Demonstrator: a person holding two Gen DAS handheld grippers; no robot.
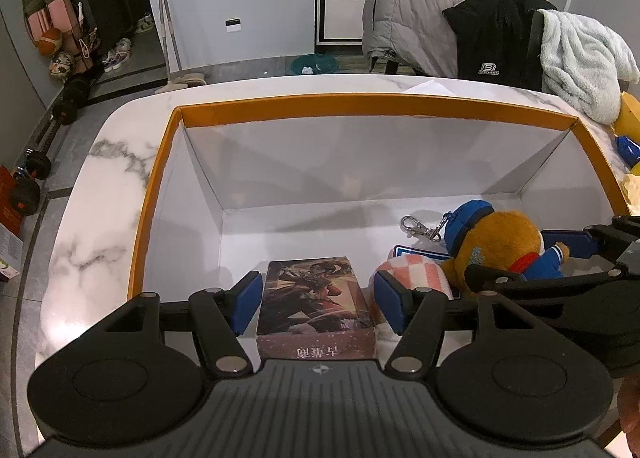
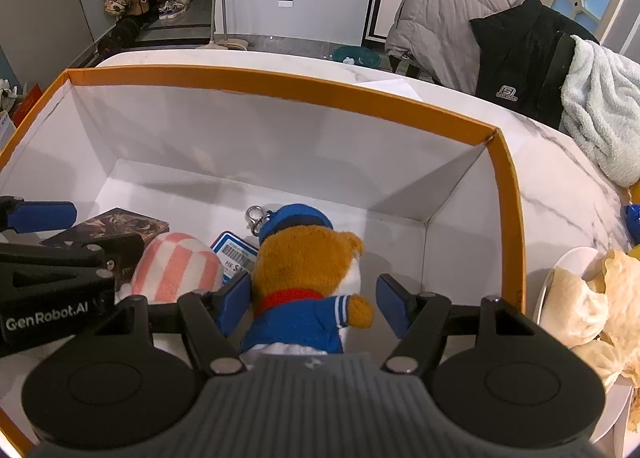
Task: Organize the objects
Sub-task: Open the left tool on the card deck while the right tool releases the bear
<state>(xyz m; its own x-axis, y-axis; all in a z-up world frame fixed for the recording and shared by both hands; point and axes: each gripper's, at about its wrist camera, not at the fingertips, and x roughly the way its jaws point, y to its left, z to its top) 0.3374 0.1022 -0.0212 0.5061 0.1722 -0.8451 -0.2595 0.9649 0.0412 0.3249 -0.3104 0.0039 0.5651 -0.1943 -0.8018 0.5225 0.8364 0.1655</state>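
Observation:
A large orange-rimmed box (image 1: 360,106) (image 2: 280,84) with white inner walls stands on the marble table. On its floor lies a printed card box (image 1: 316,310) (image 2: 120,224), between the pads of my left gripper (image 1: 318,282) (image 2: 80,234), which is open with small gaps on both sides. A brown plush toy (image 2: 308,270) (image 1: 496,242) in a blue cap and jacket lies to the right. My right gripper (image 2: 312,284) (image 1: 524,258) is open around it, its left pad against the toy's side and its right pad apart. A pink-and-white soft item (image 1: 416,266) (image 2: 176,266) lies between the two.
The toy's metal clasp (image 1: 412,226) (image 2: 254,218) and a blue-white price tag (image 2: 236,250) lie on the box floor. A white plate (image 2: 560,270) with flatbread sits right of the box. Chairs with a grey jacket (image 1: 416,6), a black one and a pale towel (image 2: 600,114) stand behind the table (image 1: 100,198).

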